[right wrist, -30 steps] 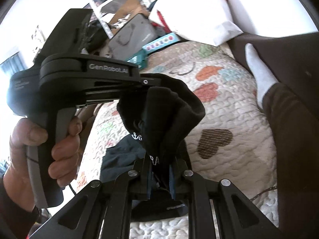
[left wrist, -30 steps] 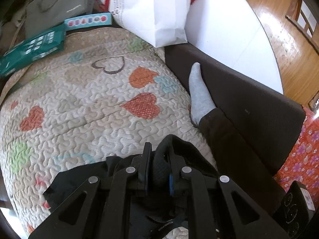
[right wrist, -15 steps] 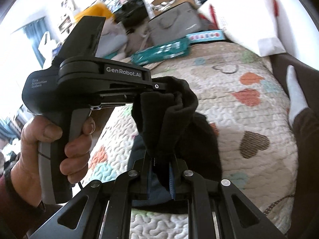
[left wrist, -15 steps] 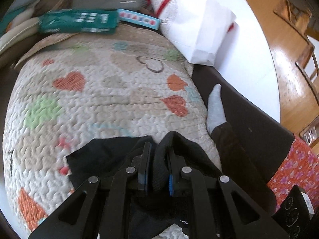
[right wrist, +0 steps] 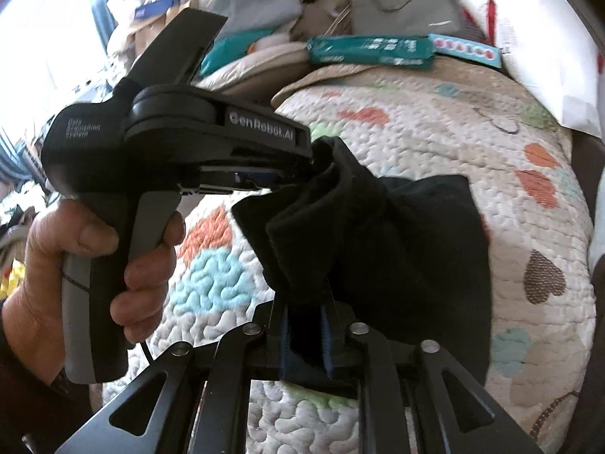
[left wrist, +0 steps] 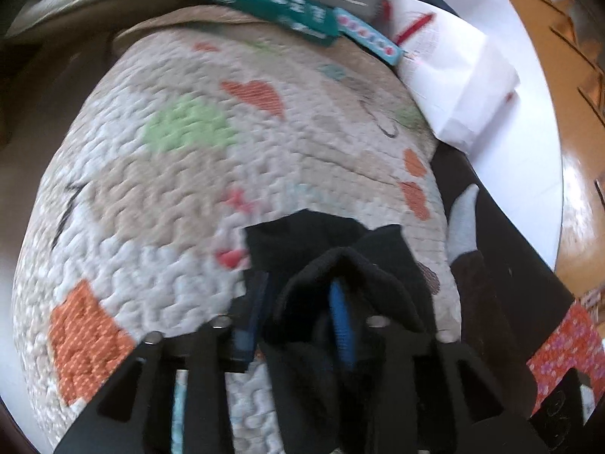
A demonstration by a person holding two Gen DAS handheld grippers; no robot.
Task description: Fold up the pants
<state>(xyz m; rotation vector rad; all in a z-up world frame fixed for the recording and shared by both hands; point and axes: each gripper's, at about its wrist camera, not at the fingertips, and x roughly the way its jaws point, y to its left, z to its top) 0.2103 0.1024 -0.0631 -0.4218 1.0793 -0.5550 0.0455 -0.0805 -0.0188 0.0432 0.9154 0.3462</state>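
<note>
Quilted heart-print bedspread (left wrist: 189, 196) is the work area, with a teal box (right wrist: 370, 51), a grey bag (right wrist: 404, 11) and a white paper bag (left wrist: 457, 87) crowding its far edge, and a person's socked foot (left wrist: 463, 223) just off the right side.

Black pants (right wrist: 408, 234) are bunched into a short dark bundle: the far part lies on the quilt, the near part is lifted off it between the two tools.

Left claw (left wrist: 298, 302): jaws have just been opening. The blue pads now stand apart; a hump of black cloth sits between them and drapes over the right pad, but nothing presses on it. Release looks underway.

Right claw (right wrist: 306, 335): clamped on a fold of the black fabric, blue pads tight on both sides.

The person's left hand (right wrist: 87, 265) grips the handle in the right wrist view.

Progress, my read: one fold has been carried over and is being laid down. Not finished: the bundle is lumpy, its edges aren't squared, and the right grip isn't let go. Flattening, possibly another fold, remains. Motion blur hides how many layers there are.
</note>
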